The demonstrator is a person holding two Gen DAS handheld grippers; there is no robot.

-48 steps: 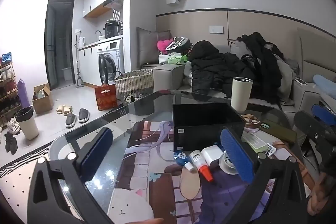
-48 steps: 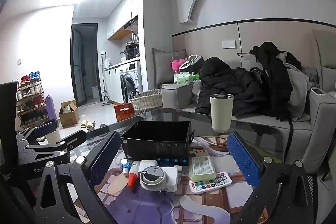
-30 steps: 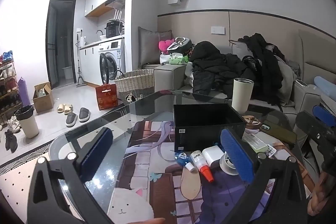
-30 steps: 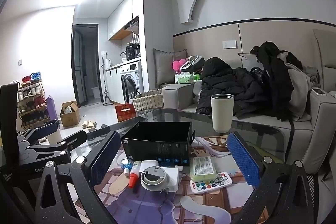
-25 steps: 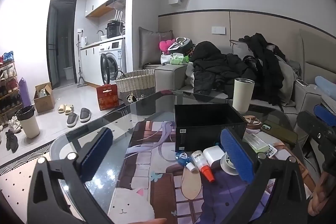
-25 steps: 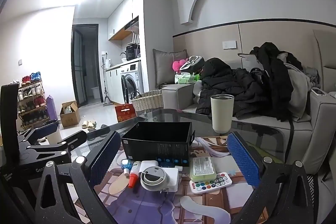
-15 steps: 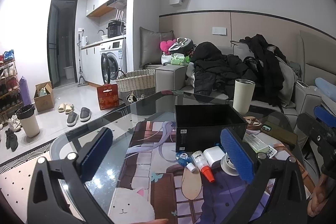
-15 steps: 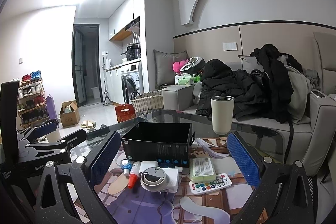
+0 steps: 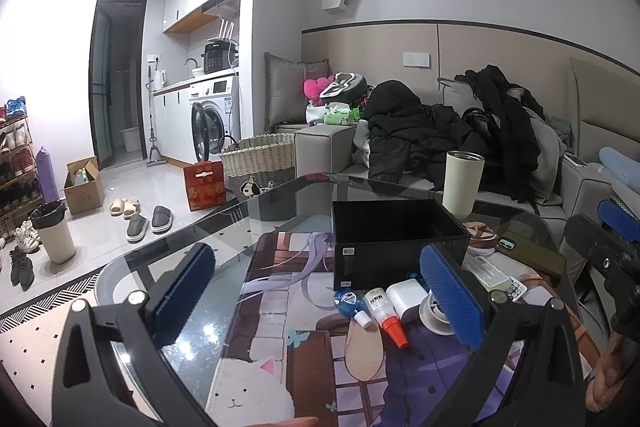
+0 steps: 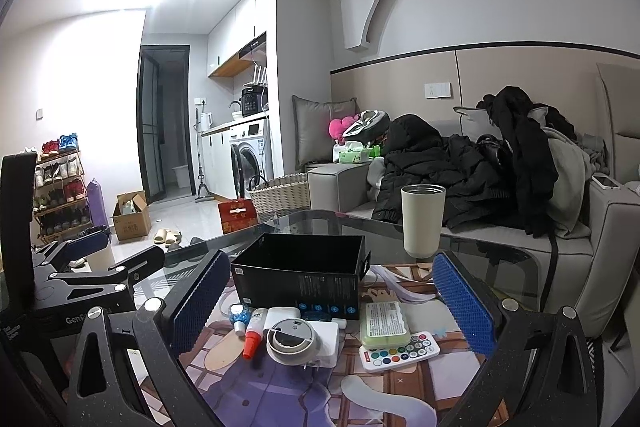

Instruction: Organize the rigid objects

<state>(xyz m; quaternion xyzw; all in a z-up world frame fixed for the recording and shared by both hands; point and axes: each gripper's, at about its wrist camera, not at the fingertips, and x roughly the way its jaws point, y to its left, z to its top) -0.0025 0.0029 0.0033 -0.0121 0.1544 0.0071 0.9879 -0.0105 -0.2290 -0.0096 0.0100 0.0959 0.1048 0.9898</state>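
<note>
An open black box [image 9: 394, 241] [image 10: 298, 277] stands on the glass table. In front of it lie a red-capped glue bottle [image 9: 386, 315] [image 10: 254, 333], a small blue bottle [image 9: 352, 309] [image 10: 238, 317], a white charger [image 9: 406, 297] [image 10: 324, 331], a round white device [image 10: 292, 341], a pale green box [image 10: 384, 319] and a colour-button remote [image 10: 400, 351]. My left gripper [image 9: 320, 301] is open above the table's near edge, holding nothing. My right gripper [image 10: 332, 305] is open too, with the small items beyond its fingers.
A cream tumbler [image 9: 462, 183] [image 10: 422, 219] stands behind the box. A dark phone [image 9: 532, 253] lies at the table's right. Dark coats are piled on a sofa [image 10: 460, 163] behind. A wicker basket [image 9: 260, 163] and slippers [image 9: 148, 217] are on the floor at left.
Both views have shifted very slightly; the objects on the table have not moved and both grippers stay open.
</note>
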